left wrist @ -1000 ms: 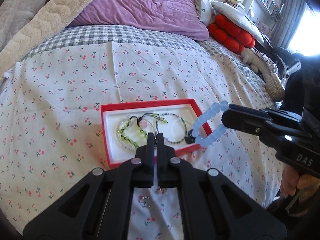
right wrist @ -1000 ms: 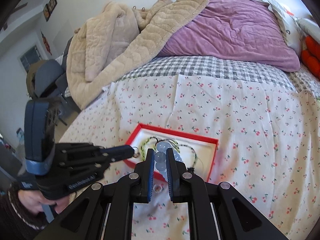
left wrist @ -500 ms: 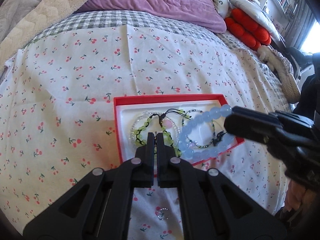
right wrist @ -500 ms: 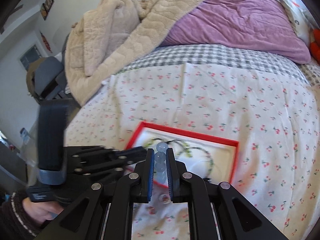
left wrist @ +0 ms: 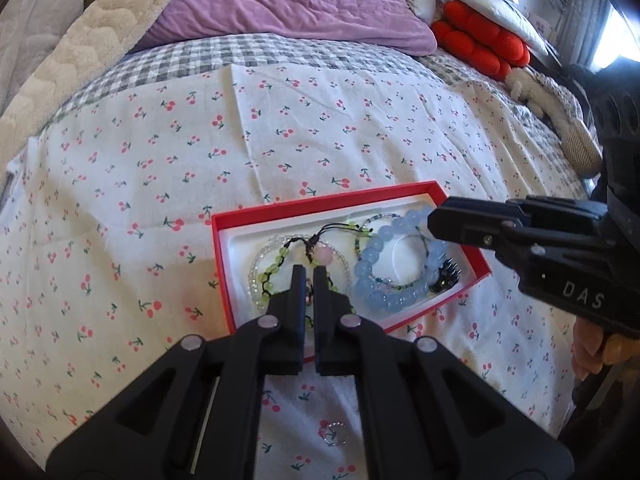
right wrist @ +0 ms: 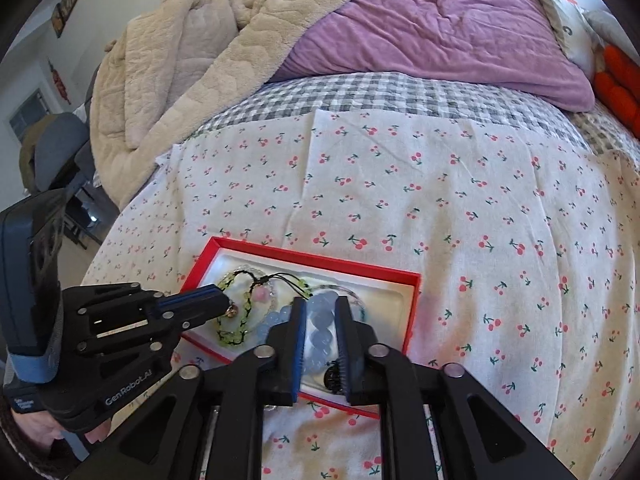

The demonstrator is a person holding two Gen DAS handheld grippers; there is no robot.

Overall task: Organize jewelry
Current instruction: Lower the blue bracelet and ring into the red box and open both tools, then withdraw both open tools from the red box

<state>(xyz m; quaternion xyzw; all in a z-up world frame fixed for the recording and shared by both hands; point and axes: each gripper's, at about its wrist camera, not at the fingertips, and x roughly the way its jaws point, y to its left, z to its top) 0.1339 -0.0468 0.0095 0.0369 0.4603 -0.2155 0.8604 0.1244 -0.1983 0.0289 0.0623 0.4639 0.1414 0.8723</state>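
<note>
The jaws of the left gripper (left wrist: 307, 270) are clenched almost together, and a small trinket (right wrist: 231, 312), too tiny to name, sits pinched at their tip over the near half of the red box (left wrist: 320, 204). The jaws of the right gripper (right wrist: 322, 302) have just been opening. They stand slightly apart on either side of the blue bead bracelet (left wrist: 376, 276), whose beads lie between the pads without seeming to be squeezed. Nearest of all, a little beaded ring (left wrist: 334, 434) lies loose on the cherry-print cloth (left wrist: 280, 120), just below the left gripper's frame. The shallow box rests on this cloth and has a white lining. In its left part a green bead bracelet (left wrist: 272, 270) on black cord overlaps a clear bead bracelet (left wrist: 254, 268), with a pink bead (left wrist: 324, 255) by the knot. The blue bracelet lies flat in the right part, on top of a thin bracelet of small dark and green beads (left wrist: 380, 218). A dark spiky piece (left wrist: 446, 274) sits against the right wall. The fingers of the person's right hand (left wrist: 592, 356) show under the right gripper's handle. Beyond the cloth comes a grey checked bedspread (left wrist: 240, 56), then a purple duvet (left wrist: 288, 4), with a beige blanket (right wrist: 192, 60) heaped to the left. A red cushion (left wrist: 480, 44) lies at the far right.
</note>
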